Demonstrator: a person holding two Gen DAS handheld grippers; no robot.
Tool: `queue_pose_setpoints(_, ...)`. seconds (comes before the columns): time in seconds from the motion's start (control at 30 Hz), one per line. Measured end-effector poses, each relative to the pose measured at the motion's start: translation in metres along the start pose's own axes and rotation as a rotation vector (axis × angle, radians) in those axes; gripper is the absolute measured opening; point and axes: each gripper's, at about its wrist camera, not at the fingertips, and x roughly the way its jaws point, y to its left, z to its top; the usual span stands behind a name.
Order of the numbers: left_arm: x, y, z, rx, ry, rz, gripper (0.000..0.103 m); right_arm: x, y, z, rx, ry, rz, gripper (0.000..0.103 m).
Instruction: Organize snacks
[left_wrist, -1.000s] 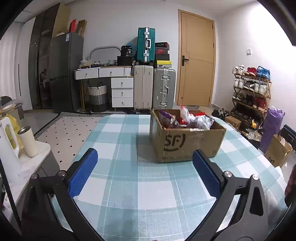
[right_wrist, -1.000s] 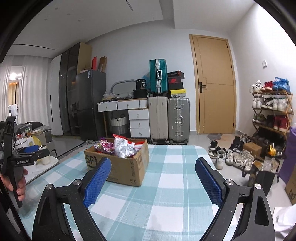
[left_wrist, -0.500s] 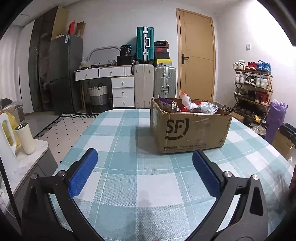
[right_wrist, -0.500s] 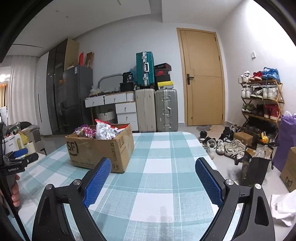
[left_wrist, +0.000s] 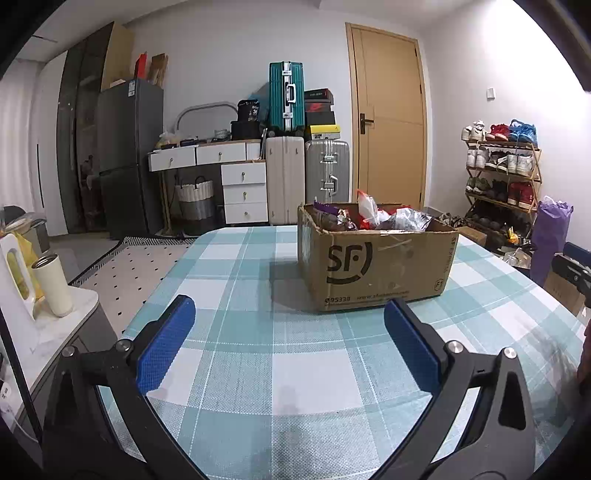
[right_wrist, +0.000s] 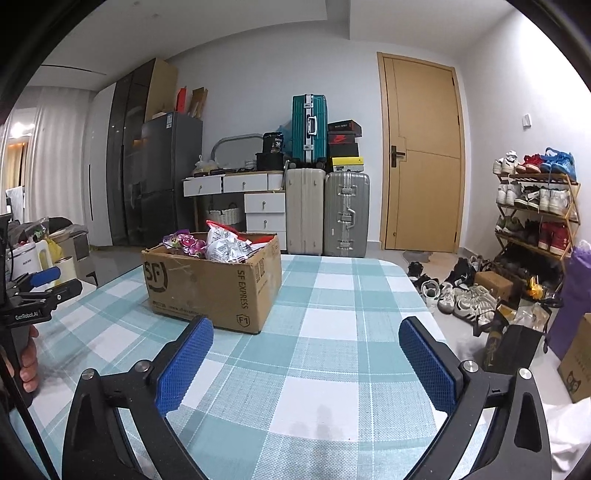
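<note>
Both claws, left claw (left_wrist: 290, 319) and right claw (right_wrist: 304, 341), are wide and empty, so a clumsy grab could tip crinkly snack bags (right_wrist: 227, 245) out of the box (left_wrist: 376, 271).

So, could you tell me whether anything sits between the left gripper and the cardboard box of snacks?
Nothing visible does. The left gripper is open and empty, and only bare checked tablecloth lies between it and the cardboard box. The snacks are piled in its open top, uncovered.
</note>
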Motion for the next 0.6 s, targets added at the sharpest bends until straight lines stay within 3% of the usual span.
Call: queue_pose_setpoints(0.6, -0.0015, 0.0000, -0.0006, 0.000, -0.001, 0.000, 0.102, -0.0010, 0.0014, -0.0002, -0.001, 0.003, 0.008, 0.102)
